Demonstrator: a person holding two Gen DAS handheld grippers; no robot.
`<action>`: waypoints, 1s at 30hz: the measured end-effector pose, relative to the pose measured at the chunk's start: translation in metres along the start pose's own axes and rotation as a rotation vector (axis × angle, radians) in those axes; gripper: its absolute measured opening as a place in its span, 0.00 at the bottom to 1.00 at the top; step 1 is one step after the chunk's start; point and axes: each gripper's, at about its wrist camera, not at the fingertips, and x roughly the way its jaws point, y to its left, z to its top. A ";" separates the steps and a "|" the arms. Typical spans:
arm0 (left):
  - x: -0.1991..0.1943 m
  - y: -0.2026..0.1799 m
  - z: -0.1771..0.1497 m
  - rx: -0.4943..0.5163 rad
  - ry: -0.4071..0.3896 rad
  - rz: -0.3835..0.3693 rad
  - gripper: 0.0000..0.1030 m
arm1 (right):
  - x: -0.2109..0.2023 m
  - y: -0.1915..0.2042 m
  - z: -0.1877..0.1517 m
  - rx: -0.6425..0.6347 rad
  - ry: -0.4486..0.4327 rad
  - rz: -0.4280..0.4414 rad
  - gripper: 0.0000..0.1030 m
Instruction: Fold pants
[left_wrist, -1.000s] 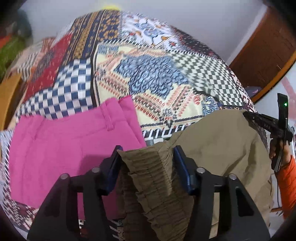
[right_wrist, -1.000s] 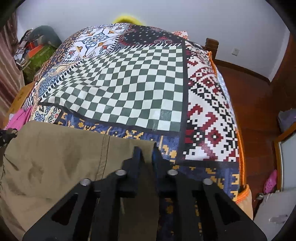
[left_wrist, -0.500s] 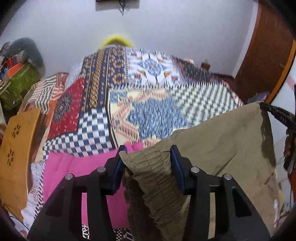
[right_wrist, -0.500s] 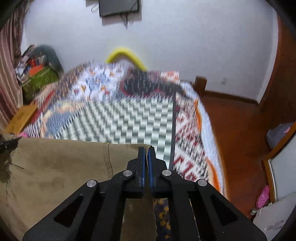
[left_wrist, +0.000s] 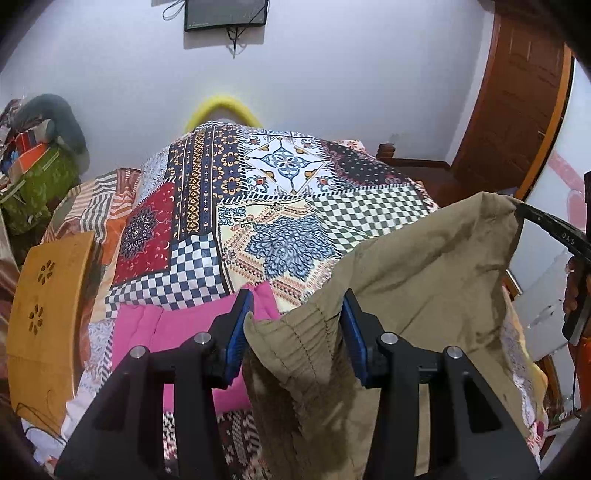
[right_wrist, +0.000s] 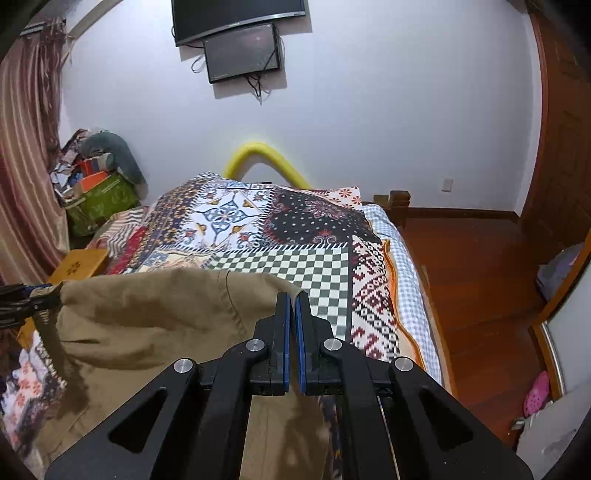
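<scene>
Olive-khaki pants (left_wrist: 424, 280) hung stretched in the air above a bed covered by a patchwork quilt (left_wrist: 280, 206), held at two points by a pair of handheld tongs. The left tongs (left_wrist: 295, 328) gripped the gathered elastic waistband, the bunched fabric filling the space between the blue pads (left_wrist: 236, 332), which stood fairly wide around it. The right tongs (right_wrist: 293, 321) were pinched nearly together on a thin edge of the same garment, the cloth draping down and to the left from the clamp. Seen from the left wrist camera, the right tongs reached in from the right edge, the pants' far corner meeting their tip, with part of the person's hand (left_wrist: 572, 291) on the handle. Below the raised pants, a pink garment (left_wrist: 162, 339) lay flat on the quilt near the bed's near-left corner. A wooden chair (left_wrist: 44, 314) stood just beside the bed on the left, a yellow curved tube (right_wrist: 266, 158) rose behind the headboard end, and two dark screens (right_wrist: 240, 33) were mounted on the white wall above. A wooden floor (right_wrist: 476, 280) ran along the bed's right side.
</scene>
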 end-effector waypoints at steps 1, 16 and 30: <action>-0.006 -0.001 -0.003 0.000 -0.001 -0.003 0.45 | -0.007 0.001 -0.002 0.001 -0.003 0.004 0.03; -0.083 -0.020 -0.070 0.014 0.012 -0.039 0.44 | -0.097 0.011 -0.046 0.025 0.017 0.023 0.03; -0.096 -0.030 -0.147 0.018 0.091 -0.083 0.38 | -0.134 0.016 -0.135 0.083 0.141 0.045 0.03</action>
